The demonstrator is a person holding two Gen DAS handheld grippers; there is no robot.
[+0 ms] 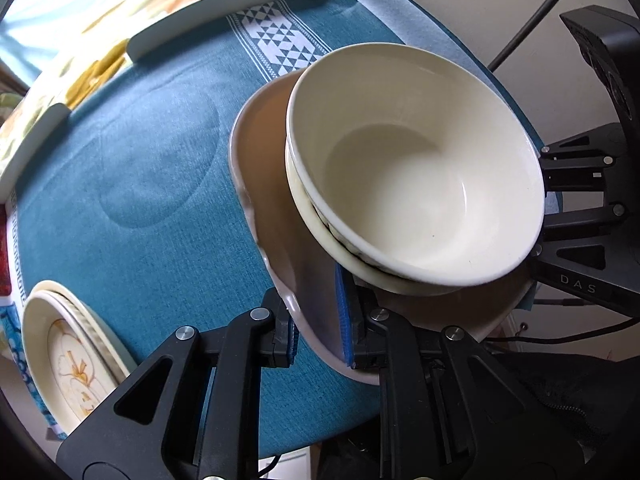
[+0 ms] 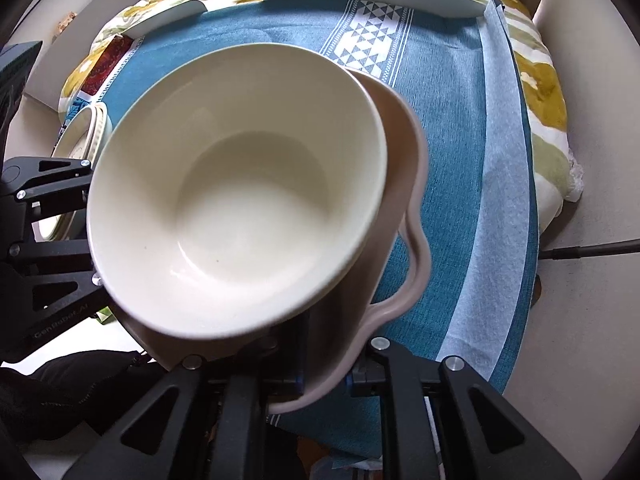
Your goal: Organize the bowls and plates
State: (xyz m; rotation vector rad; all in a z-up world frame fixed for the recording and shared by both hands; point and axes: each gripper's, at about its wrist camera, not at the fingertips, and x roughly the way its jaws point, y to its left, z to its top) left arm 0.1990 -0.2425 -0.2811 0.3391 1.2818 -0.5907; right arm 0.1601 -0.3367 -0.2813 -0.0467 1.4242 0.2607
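two stacked bowls (image 1: 416, 184) on one plate (image 1: 260, 152), perhaps three plates (image 1: 76, 360) aside.

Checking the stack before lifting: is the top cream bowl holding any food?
No, the top cream bowl shows only a bare glazed inside, nested in a second bowl on the wavy-rimmed plate.

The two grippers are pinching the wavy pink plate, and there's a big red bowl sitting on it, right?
Nearly. The bowl on the wavy pink plate is cream-white, not red; the right wrist view shows it clearly. The left gripper and right gripper are each shut on the plate's rim, as you said.
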